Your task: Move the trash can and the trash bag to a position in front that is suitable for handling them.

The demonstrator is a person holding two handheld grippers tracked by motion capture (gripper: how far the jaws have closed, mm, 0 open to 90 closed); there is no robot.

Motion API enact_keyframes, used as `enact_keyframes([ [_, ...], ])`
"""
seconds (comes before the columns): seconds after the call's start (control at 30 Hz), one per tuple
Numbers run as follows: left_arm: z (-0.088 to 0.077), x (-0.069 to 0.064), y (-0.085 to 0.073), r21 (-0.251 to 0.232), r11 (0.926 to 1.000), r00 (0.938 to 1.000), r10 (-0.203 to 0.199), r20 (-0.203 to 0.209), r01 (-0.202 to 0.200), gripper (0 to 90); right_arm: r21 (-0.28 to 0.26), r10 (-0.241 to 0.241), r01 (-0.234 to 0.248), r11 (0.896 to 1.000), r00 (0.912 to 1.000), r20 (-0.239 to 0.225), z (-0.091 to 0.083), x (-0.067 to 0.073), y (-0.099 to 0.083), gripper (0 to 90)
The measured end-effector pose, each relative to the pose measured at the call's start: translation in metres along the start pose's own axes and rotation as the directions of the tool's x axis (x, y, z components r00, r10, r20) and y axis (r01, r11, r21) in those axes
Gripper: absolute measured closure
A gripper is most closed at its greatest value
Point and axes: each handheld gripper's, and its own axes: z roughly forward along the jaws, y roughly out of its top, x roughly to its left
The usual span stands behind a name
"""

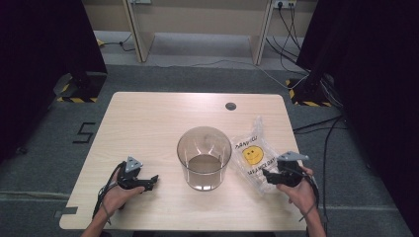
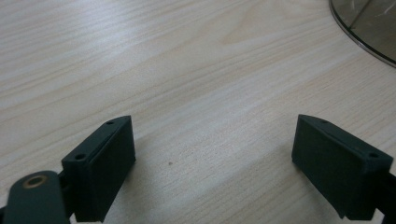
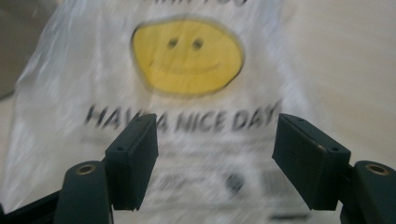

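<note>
A thin white plastic bag point(image 1: 253, 157) with a yellow smiley face and the words "HAVE A NICE DAY" lies flat on the pale wooden counter point(image 1: 158, 123), at its right side, just beside a clear round bin point(image 1: 204, 157) that stands upright near the middle. The right claw point(image 1: 267, 174) sits at the bag's near right edge, pointing toward the bin, low over the plastic. From the right gripper view the bag point(image 3: 187, 93) spreads out straight ahead of the right claw point(image 3: 215, 140), the printed line of words running across between the two black jaws, which stand spread apart with nothing pinched; the picture is blurred, so I cannot tell whether the tips touch the plastic. The left claw point(image 1: 154, 180) rests low on the counter well left of the bin, held in the person's left hand point(image 1: 118, 192). Its jaws are spread wide over bare wood point(image 2: 196, 93), with the bin's curved rim point(image 2: 369, 28) off at the upper right corner.
</note>
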Motion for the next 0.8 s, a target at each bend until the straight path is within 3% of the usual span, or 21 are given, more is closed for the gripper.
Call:
enact_keyframes([
  [0.03,0.0,0.0,0.0,0.0,1.0,1.0,0.0,0.0,0.0,12.3,0.0,0.0,0.0,1.0,1.0,0.0,0.0,0.0,0.0,31.0],
  [0.13,0.0,0.0,0.0,0.001,1.0,1.0,0.001,-0.001,-0.001,12.2,-0.032,0.007,-0.006,0.999,0.9998,0.021,0.011,-0.022,0.016,31.2],
  [0.2,0.0,0.0,0.0,0.002,1.0,1.0,0.0,-0.002,0.0,12.1,-0.034,0.005,-0.004,0.999,0.9998,0.02,0.02,-0.03,0.022,31.5],
  [0.27,0.0,0.0,0.0,0.002,1.0,1.0,0.0,-0.002,0.0,12.1,-0.025,0.008,-0.007,1.0,0.9998,0.017,0.024,-0.033,0.026,31.5],
  [0.33,0.0,0.0,0.0,0.002,1.0,1.0,0.001,-0.002,-0.001,12.0,-0.014,-0.005,0.005,1.0,1.0,-0.003,0.039,-0.037,0.035,31.9],
  [0.57,0.0,0.0,0.0,0.002,1.0,1.0,0.0,-0.002,0.0,12.1,0.02,0.01,-0.009,1.0,0.999,-0.044,0.068,-0.038,0.049,35.2],
  [0.67,0.0,0.0,0.0,0.003,1.0,1.0,0.002,-0.001,-0.002,12.1,0.052,0.006,-0.003,0.999,0.9982,-0.06,0.077,-0.037,0.048,42.2],
  [0.8,0.0,0.0,0.0,0.002,1.0,1.0,0.004,0.002,-0.004,12.1,0.058,0.015,-0.011,0.998,0.9971,-0.074,0.075,-0.04,0.041,54.7],
])
